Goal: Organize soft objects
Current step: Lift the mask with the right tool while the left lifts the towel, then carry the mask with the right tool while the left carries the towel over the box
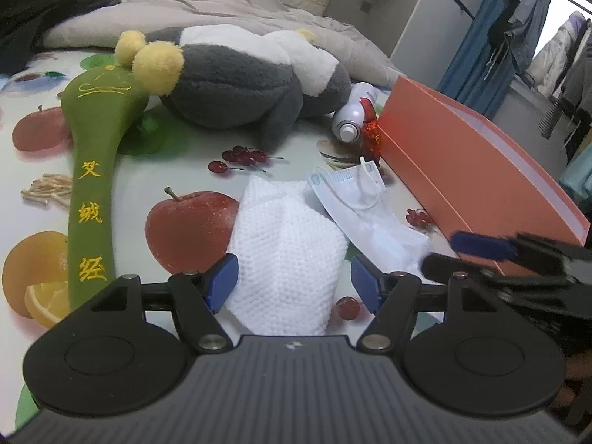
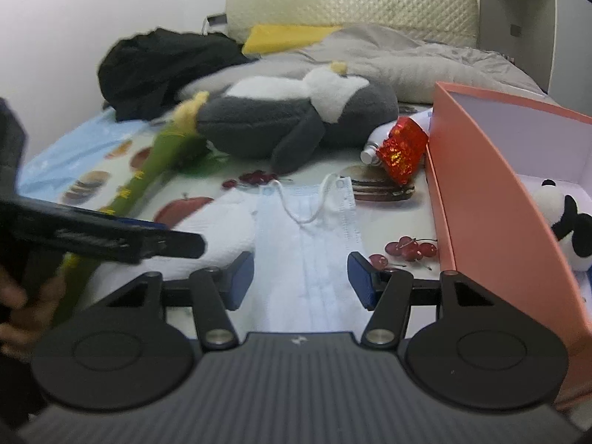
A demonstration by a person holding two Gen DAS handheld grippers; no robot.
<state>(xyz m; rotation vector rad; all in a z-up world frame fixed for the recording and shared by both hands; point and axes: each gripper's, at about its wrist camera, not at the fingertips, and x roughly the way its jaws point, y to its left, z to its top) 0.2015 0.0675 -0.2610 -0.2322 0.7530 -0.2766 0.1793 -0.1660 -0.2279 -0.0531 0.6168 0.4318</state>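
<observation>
A white knitted cloth [image 1: 285, 251] lies on the fruit-print sheet, and my open left gripper [image 1: 294, 283] has a finger on each side of it. A light blue face mask [image 2: 310, 236] lies beside it, between the fingers of my open right gripper [image 2: 300, 279]; it also shows in the left wrist view [image 1: 355, 199]. A grey and white plush penguin [image 1: 240, 81] and a green plush mallet [image 1: 92, 170] lie further back. The orange box [image 2: 492, 199] stands at the right and holds a panda plush [image 2: 566, 225].
A white spray bottle [image 1: 351, 114] and a red foil packet [image 2: 401, 148] lie by the box's far corner. A grey duvet [image 2: 407, 55], black clothing [image 2: 162, 66], a yellow pillow and a quilted headboard are at the back. The right gripper [image 1: 518, 255] shows beside the box.
</observation>
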